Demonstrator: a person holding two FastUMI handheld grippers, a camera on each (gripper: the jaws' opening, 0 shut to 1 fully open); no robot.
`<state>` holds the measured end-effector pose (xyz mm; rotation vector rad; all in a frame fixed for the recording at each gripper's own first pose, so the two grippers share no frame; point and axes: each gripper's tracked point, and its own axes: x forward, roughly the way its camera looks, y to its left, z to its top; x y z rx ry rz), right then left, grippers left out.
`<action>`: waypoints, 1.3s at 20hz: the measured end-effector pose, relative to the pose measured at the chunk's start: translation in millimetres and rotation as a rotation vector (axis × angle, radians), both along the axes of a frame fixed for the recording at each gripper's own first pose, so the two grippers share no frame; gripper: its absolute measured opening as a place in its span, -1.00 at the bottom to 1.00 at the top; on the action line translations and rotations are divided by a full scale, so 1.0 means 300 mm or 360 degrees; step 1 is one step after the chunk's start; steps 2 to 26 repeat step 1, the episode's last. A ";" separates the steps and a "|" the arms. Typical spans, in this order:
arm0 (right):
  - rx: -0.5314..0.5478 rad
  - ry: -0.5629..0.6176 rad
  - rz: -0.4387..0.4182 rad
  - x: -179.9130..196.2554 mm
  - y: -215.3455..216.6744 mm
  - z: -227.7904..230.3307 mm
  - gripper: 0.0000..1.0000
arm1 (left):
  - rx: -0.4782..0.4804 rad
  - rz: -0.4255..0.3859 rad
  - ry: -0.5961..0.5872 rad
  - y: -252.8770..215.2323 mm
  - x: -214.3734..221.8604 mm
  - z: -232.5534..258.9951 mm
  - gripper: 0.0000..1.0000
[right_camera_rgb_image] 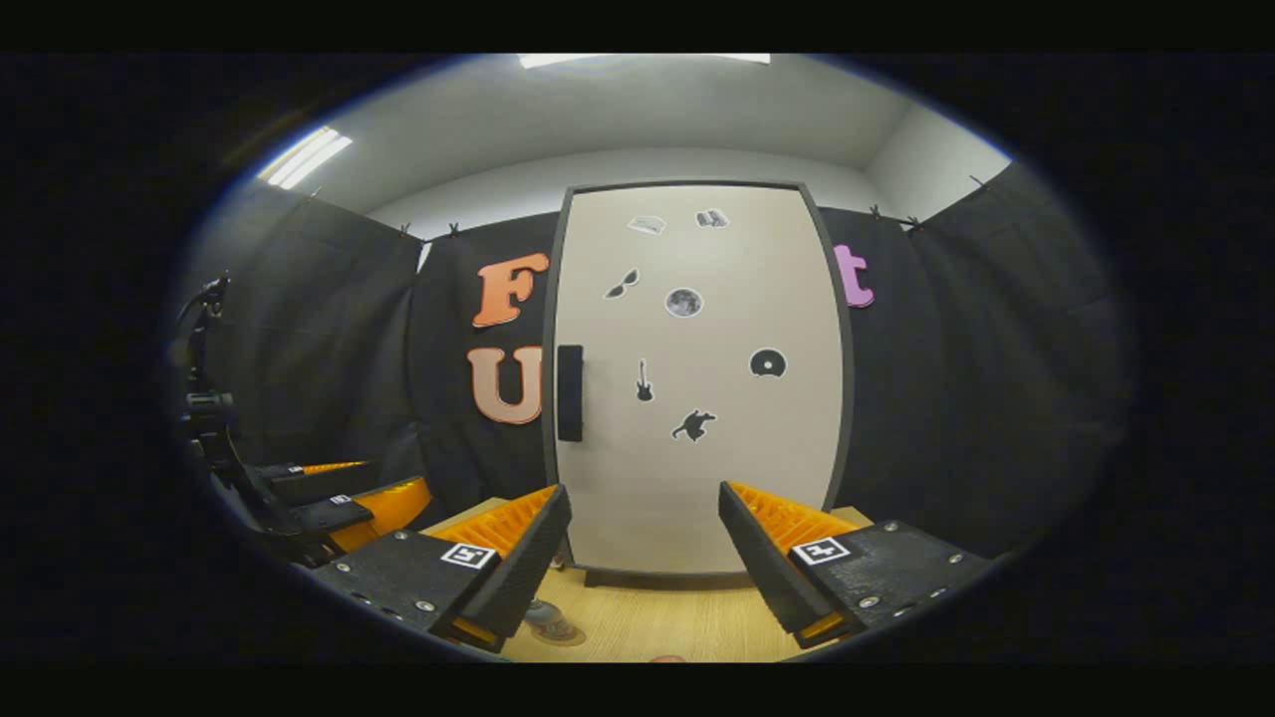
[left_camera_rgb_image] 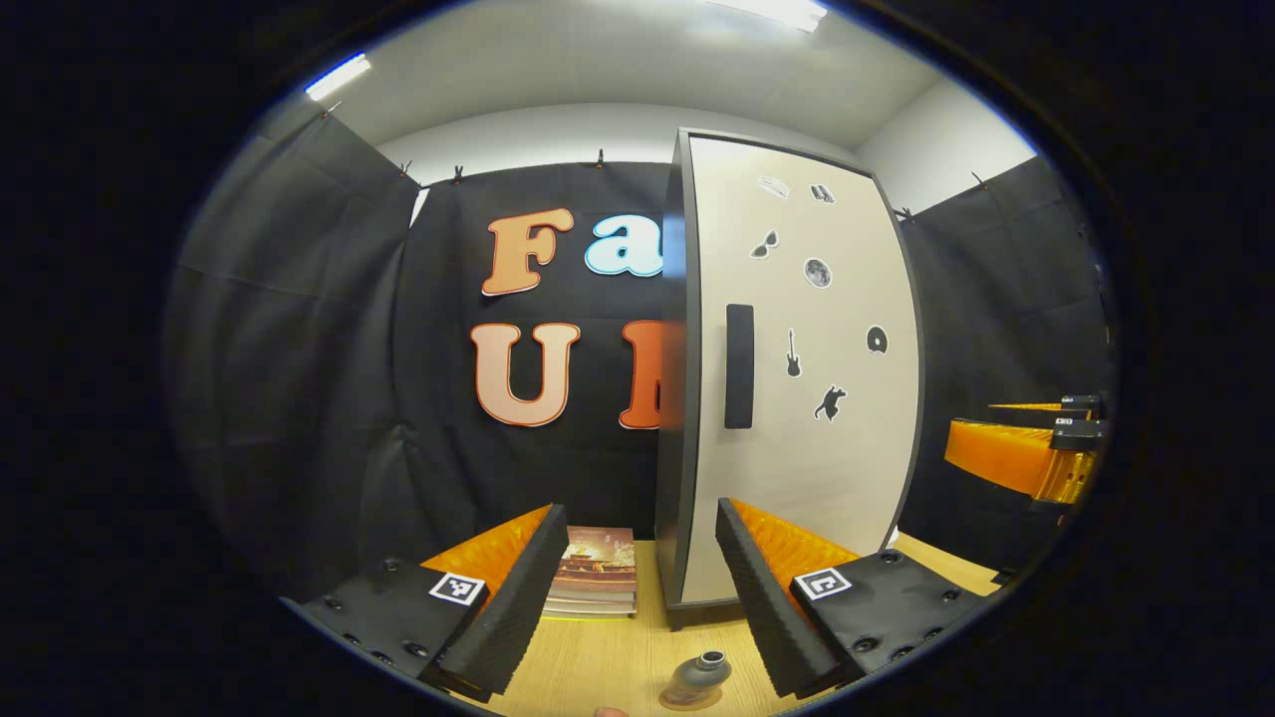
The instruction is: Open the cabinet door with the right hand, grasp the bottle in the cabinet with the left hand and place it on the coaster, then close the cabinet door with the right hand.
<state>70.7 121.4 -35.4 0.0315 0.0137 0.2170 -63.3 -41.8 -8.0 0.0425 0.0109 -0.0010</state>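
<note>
Left gripper view, bottle: a small dark grey bottle (left_camera_rgb_image: 699,679) with a round open mouth stands upright on a thin brownish coaster (left_camera_rgb_image: 687,703) on the desk (left_camera_rgb_image: 618,657), low between the claw's fingers, in front of the cabinet.
Right gripper view, bottle: its base and the coaster (right_camera_rgb_image: 558,629) peek out beside the inner finger, mostly hidden.
Cabinet door: pale door (left_camera_rgb_image: 807,368) with a dark frame and a black vertical handle (left_camera_rgb_image: 738,366), closed flush; small black stickers dot it (guitar, sunglasses, moon, disc).
Left claw: fingers (left_camera_rgb_image: 508,597) spread wide apart, gripping nothing, the left claw (left_camera_rgb_image: 633,597) aimed at the cabinet's left edge.
Right claw: the right claw (right_camera_rgb_image: 645,558) faces the door (right_camera_rgb_image: 697,398) squarely, fingers apart, nothing between them.
Left view extra: a stack of books (left_camera_rgb_image: 598,573) lies on the desk left of the cabinet; the other claw shows at far right.
Right view extra: the door handle (right_camera_rgb_image: 569,392) sits at the door's left edge; the other claw shows at far left.
</note>
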 end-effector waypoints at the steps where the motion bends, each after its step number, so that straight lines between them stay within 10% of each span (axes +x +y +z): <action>1: -0.0006 -0.0008 -0.0015 -0.006 0.005 0.001 0.85 | 0.0011 -0.0011 -0.0010 0.009 0.000 0.009 0.94; 26: -0.0006 -0.0008 -0.0015 -0.006 0.005 0.001 0.85 | 0.0011 -0.0011 -0.0010 0.009 0.000 0.009 0.94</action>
